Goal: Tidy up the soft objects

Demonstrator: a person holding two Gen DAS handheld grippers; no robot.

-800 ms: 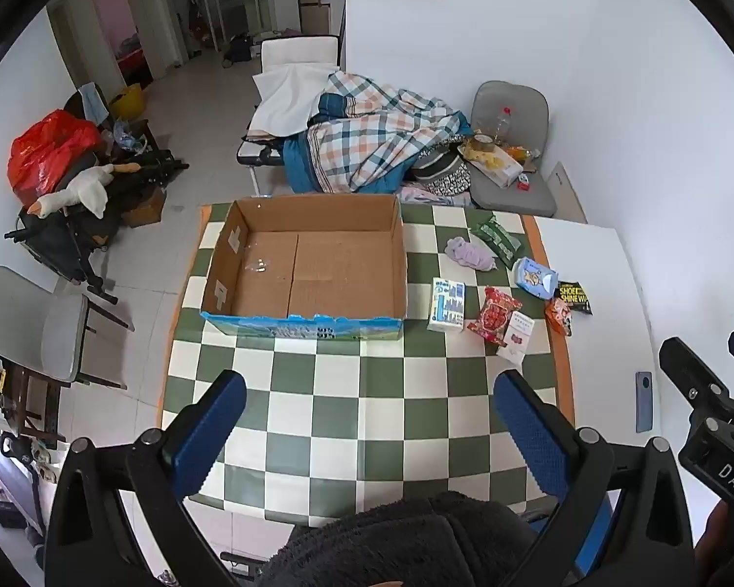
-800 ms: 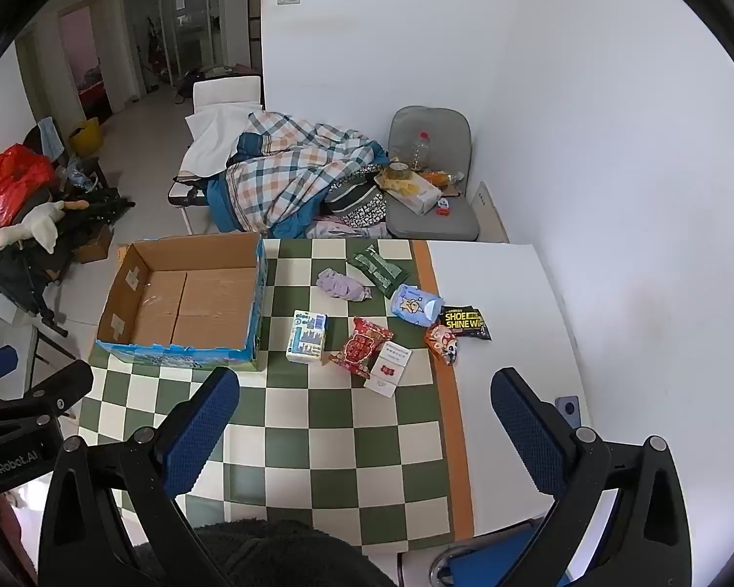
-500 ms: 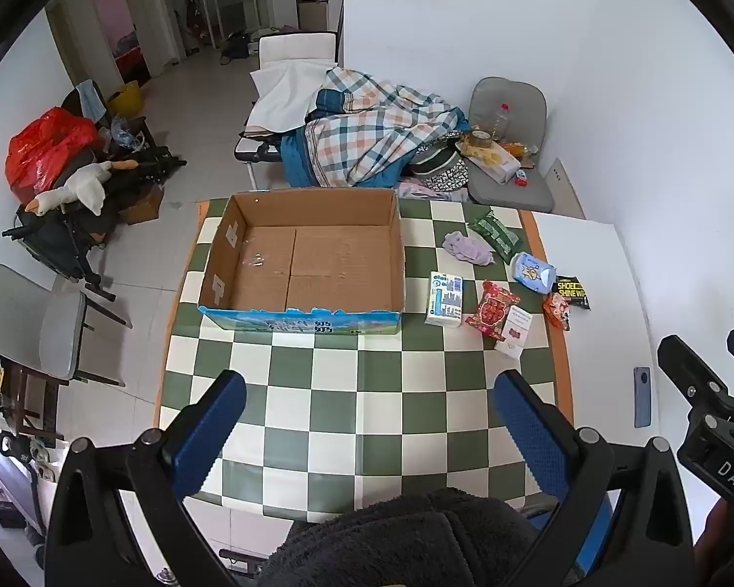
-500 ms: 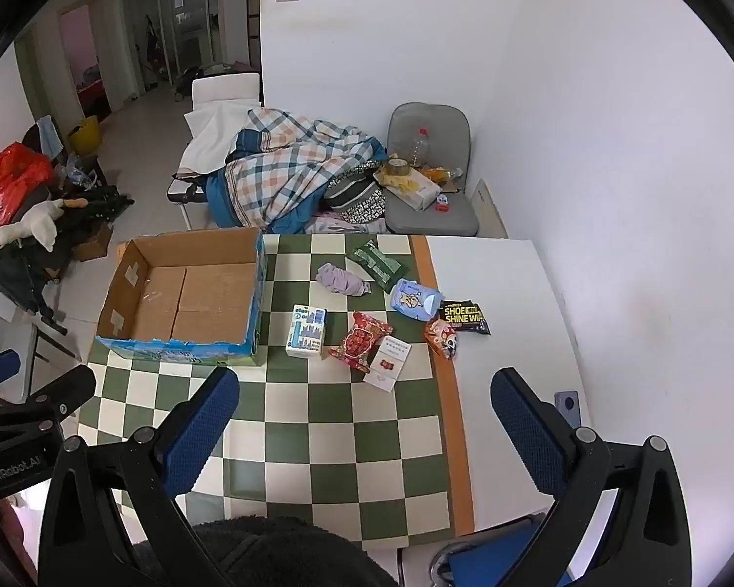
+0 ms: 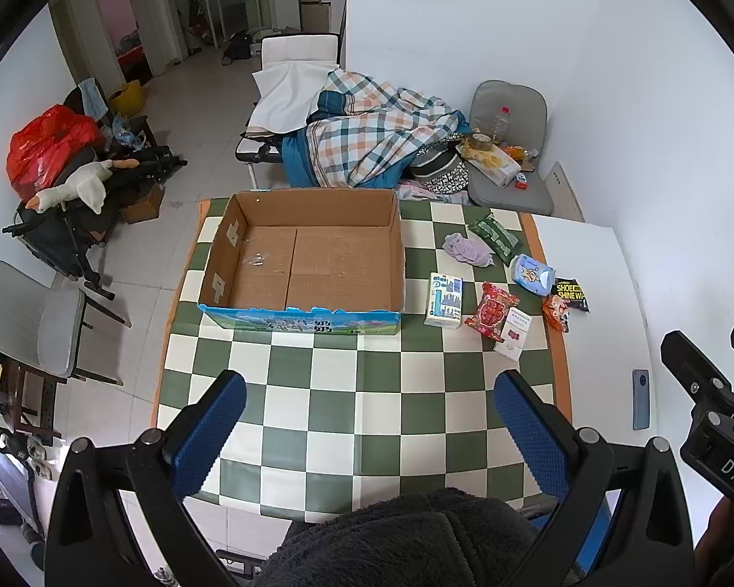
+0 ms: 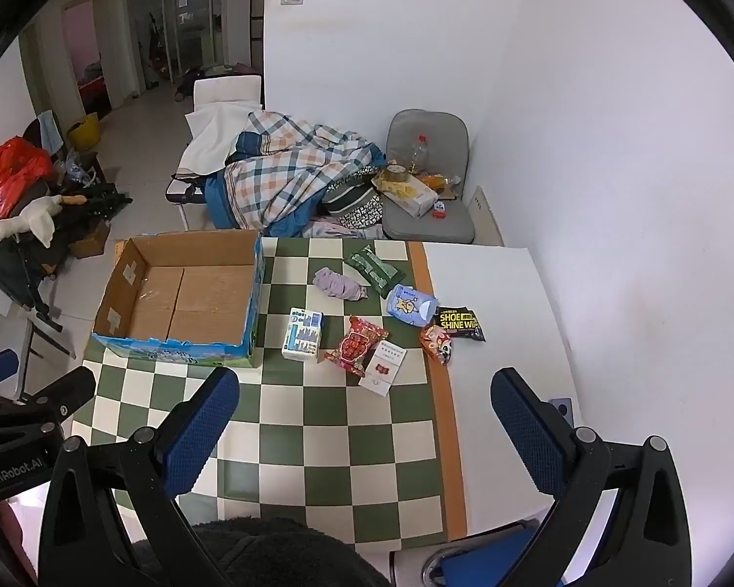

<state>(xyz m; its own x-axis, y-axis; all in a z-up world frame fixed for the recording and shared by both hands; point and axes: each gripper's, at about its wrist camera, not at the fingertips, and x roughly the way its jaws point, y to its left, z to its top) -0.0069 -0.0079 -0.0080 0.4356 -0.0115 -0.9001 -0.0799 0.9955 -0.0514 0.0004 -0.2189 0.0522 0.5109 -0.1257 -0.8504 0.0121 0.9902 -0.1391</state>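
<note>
Here, one cardboard box (image 5: 313,264), eight soft packets — both hand-held grippers (image 5: 367,420) (image 6: 364,416) spread apart, empty.

An open cardboard box (image 5: 313,259) sits empty on the checkered tablecloth. To its right lie a crumpled lilac cloth (image 5: 466,249), a tissue pack (image 5: 444,300) and several snack packets (image 5: 492,309).

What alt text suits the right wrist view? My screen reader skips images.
Open right gripper hovers above a checkered table; an empty cardboard box sits left of scattered soft packets, including a purple cloth.
</note>
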